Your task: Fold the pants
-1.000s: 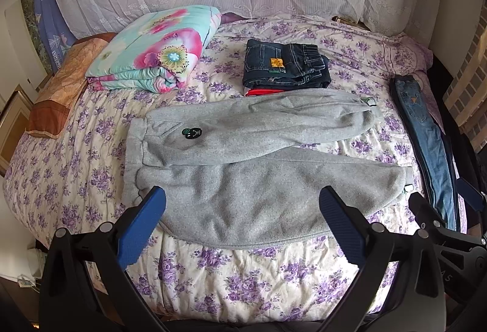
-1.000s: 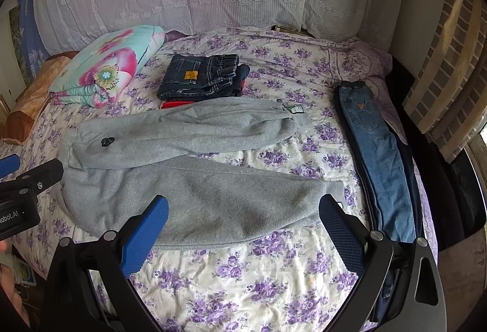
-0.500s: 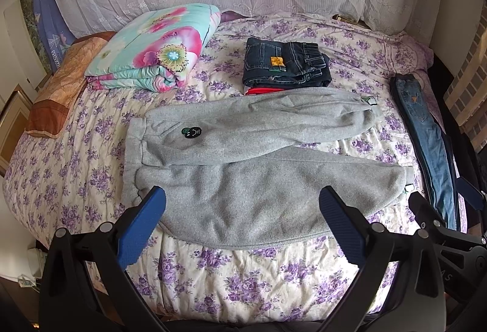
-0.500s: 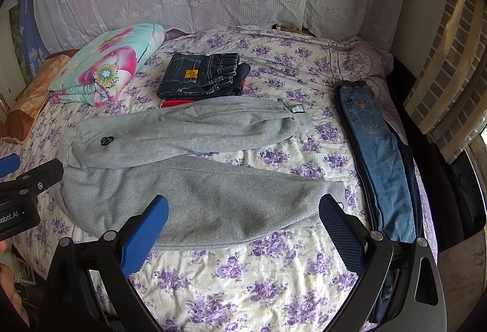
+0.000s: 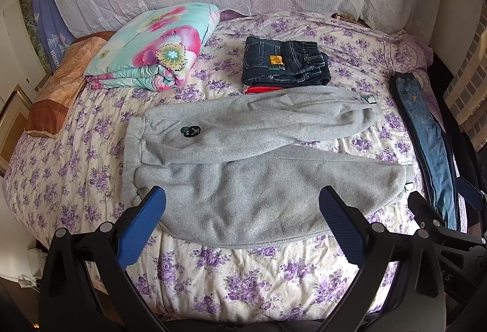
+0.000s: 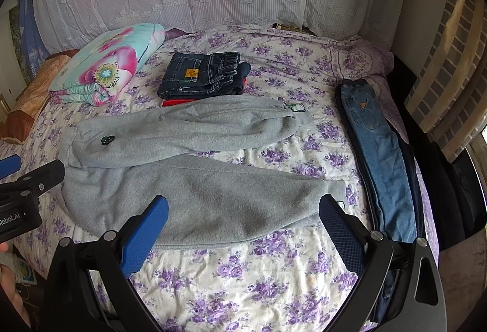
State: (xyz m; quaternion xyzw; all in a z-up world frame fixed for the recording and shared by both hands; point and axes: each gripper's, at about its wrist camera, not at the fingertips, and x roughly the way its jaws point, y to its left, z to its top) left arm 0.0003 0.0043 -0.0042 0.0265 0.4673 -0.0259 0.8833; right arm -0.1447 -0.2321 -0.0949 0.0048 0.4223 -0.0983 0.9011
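**Now we line up on the grey sweatpants**

Right, we're poised over the bed [image 5: 91, 186], and the grey sweatpants [image 5: 249, 167] lie spread flat across the floral sheet, waistband to our left, both legs running off to the right and splayed a little apart. The far leg sits just beside a stack of folded dark jeans [image 5: 283, 64]; a pair of blue jeans [image 6: 377, 155] lies lengthwise along the right edge.

Our left gripper [image 5: 242, 216] hangs above the near leg with its blue pads spread wide and nothing between them. Our right gripper [image 6: 243, 219] is the same story: jaws wide apart, empty, hovering over the near leg toward its cuff [image 6: 338, 195].

We judge this fleece to be soft, floppy and fairly thick, light enough to lift but sure to sag and drag wherever it isn't held. So we'd pinch at the edges: left on the waistband [image 5: 134, 149] corner, right on the near cuff, then carry that leg over onto the far one. Grab one layer too shallow and it may slip out.
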